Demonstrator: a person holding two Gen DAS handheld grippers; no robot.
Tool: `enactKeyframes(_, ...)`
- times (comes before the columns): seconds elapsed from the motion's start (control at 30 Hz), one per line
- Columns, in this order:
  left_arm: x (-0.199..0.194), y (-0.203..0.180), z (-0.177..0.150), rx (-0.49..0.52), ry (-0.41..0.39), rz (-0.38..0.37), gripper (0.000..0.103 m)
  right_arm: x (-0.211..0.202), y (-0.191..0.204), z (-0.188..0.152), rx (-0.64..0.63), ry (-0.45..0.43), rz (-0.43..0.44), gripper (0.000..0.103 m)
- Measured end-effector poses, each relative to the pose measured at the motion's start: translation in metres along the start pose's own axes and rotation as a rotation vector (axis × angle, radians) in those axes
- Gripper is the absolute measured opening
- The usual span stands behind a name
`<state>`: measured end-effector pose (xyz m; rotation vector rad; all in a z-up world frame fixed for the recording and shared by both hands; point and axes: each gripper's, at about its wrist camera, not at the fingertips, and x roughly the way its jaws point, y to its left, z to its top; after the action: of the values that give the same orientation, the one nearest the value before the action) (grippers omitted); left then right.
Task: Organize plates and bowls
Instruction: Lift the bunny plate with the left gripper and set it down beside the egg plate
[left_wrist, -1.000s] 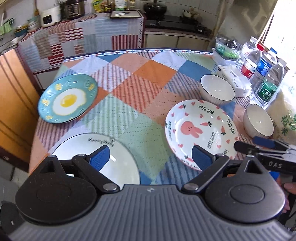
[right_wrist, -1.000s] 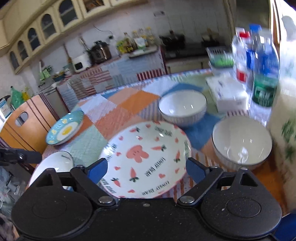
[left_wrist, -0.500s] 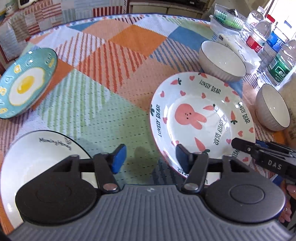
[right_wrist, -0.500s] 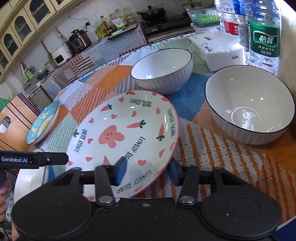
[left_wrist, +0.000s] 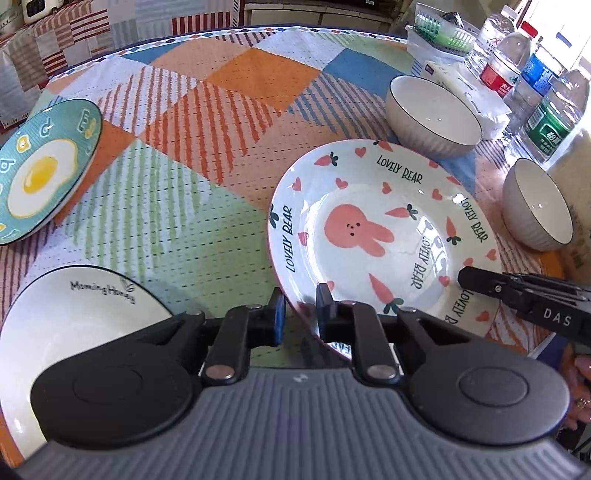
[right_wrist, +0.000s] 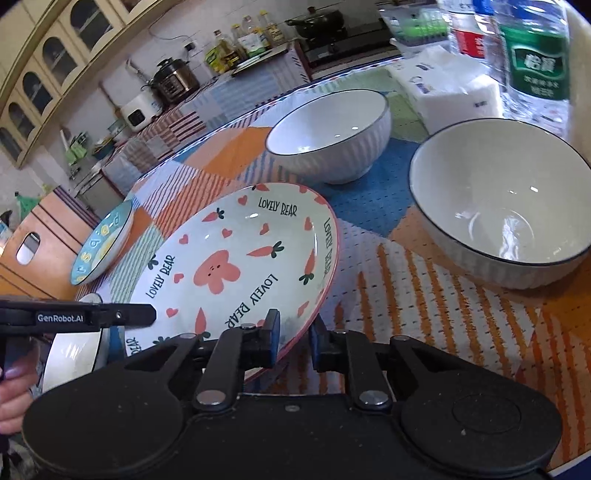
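A white rabbit plate (left_wrist: 384, 236) with pink hearts and carrots lies on the checked tablecloth, also in the right wrist view (right_wrist: 236, 269). My left gripper (left_wrist: 299, 315) is shut on its near left rim. My right gripper (right_wrist: 293, 334) is shut on its near right rim. A white "Morning Honey" plate (left_wrist: 66, 325) lies at the near left. A teal fried-egg plate (left_wrist: 40, 170) lies at the far left. Two white ribbed bowls (right_wrist: 328, 134) (right_wrist: 502, 199) stand right of the rabbit plate.
Water bottles (left_wrist: 550, 122) and a tissue pack (right_wrist: 443, 92) stand at the table's right side. A green basket (left_wrist: 439, 26) sits behind them. A wooden chair (right_wrist: 33, 243) stands at the left. Kitchen counters with appliances lie beyond the table.
Both grippers have moved in on the rabbit plate and closed their jaws on its near rim, one on each side. The plates and bowls have stayed in place.
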<state>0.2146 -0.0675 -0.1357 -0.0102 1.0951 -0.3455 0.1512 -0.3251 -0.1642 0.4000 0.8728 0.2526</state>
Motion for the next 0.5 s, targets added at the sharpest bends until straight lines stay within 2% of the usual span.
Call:
enactKeyframes(0.3,-0.023,0.044,0.020,-0.077,-0.044,0.051,0.016,0.021,0.044,0.037,-0.121,0.003,0.074,0.022)
enactKeyframes(0.5,-0.006,0.072,0.039,-0.125,-0.028,0.077,0.018,0.053,0.071,0.069,-0.234,0.028,0.075,0.022)
